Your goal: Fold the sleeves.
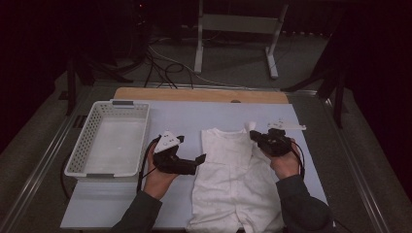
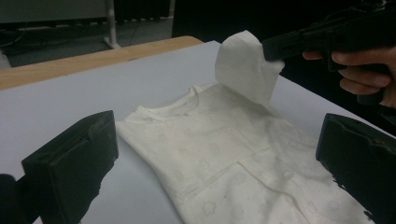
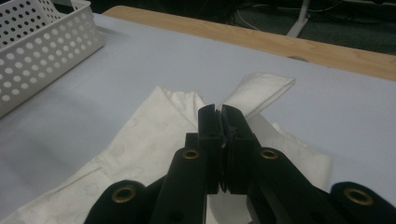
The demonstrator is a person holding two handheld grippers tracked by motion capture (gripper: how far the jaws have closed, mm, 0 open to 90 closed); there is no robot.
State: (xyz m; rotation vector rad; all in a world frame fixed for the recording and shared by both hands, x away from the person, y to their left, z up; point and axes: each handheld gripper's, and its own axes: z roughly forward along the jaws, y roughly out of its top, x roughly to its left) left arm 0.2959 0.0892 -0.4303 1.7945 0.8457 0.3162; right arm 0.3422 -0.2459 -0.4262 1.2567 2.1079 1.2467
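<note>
1. Black jaws of the right gripper (image 3: 223, 122) sit closest in the right gripper view, pressed together on the sleeve (image 3: 261, 93) of a white baby garment (image 3: 154, 140); the cloth runs out past the tips, so it looks pinched for a fold inward
2. Garment (image 1: 233, 179) lies flat on the pale table cover (image 1: 175, 121), neck away from the person, lower hem at the near edge; flat layout suits folding
3. Left gripper (image 1: 200, 158) hovers just beside the garment's left edge, jaws spread wide and holding nothing, likely waiting to take the other sleeve or steady the body
4. White perforated basket (image 1: 111, 141) stands to the left, apart from the cloth, probably the drop point
5. Left gripper view gives what the high view blurs: the sleeve (image 2: 245, 70) is lifted clear of the table, hanging curled from the far jaws
6. High view alone gives both hands, the basket and the garment together, plus a small white object (image 1: 285, 126) beyond the right hand, too small to tell
</note>
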